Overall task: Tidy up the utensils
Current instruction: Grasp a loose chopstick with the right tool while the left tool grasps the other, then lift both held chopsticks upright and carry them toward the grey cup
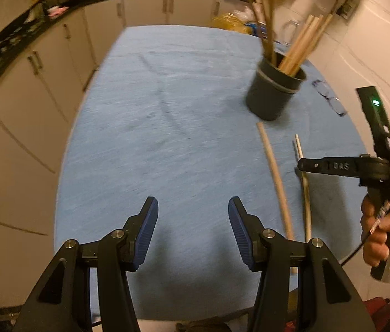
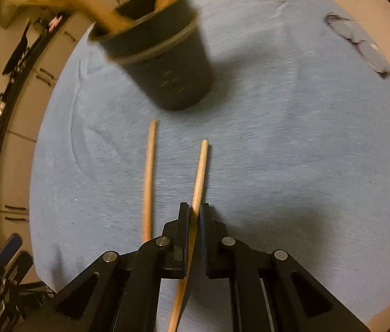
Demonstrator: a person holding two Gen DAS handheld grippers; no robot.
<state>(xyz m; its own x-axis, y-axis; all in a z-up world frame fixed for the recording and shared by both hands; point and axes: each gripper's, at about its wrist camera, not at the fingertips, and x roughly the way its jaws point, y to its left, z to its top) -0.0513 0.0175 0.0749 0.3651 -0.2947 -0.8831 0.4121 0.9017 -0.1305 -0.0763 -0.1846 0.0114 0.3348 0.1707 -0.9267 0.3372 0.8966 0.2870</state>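
On blue cloth (image 2: 278, 138), two sticks (image 2: 148, 177), one holder (image 2: 173, 77)

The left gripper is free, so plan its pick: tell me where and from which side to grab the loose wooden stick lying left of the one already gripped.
Grip the loose stick mid-shaft, coming straight down with the fingers across it. It lies flat on the blue cloth, slim and straight, apart from the held stick in the right gripper, so there should be room. The left gripper is already open.
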